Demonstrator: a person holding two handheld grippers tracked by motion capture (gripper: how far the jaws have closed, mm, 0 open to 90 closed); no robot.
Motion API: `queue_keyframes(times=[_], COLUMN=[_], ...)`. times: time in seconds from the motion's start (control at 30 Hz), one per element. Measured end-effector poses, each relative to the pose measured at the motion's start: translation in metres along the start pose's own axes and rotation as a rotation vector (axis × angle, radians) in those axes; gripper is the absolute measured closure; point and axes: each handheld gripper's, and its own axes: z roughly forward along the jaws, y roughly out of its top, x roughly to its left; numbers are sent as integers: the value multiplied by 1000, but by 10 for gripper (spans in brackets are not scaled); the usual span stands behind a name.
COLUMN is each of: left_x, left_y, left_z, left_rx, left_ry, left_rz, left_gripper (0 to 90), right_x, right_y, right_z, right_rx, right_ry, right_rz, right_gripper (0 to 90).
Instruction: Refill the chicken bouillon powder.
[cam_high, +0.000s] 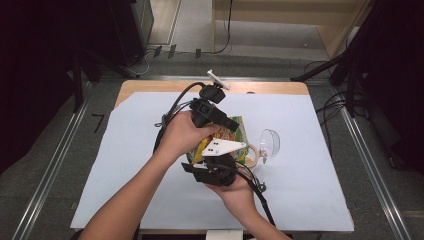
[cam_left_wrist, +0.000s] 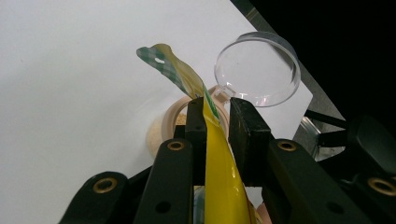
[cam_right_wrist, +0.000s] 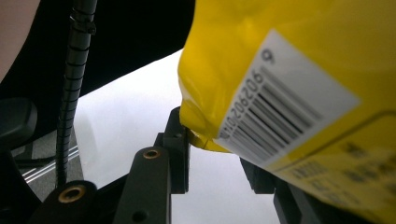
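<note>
Open lid (cam_high: 270, 142) just beside crowded container (cam_high: 251, 155).

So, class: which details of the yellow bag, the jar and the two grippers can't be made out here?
- High view: hands and grippers cover most of the yellow bag and the jar.
- Left gripper view: the bag hides the jar's contents; the left gripper pinches it.
- Right gripper view: the bag hides the right gripper's far jaw; print blurred.
</note>
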Motion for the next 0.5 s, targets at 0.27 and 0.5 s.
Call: queue_keyframes(times=[0.27, 0.5], left_x=[-2, -2], left_y=[-2, -2], left_z=[1, 1], left_rx=[0, -1], left_ry=[3, 4], left_rz=[6, 4], left_gripper=[794, 794], right_x=[1, 1], right_y=[-2, -1], right_z=[0, 0], right_rx=[0, 0], right_ry=[-3, -5], right_rz=[6, 5], right_gripper=[677, 679])
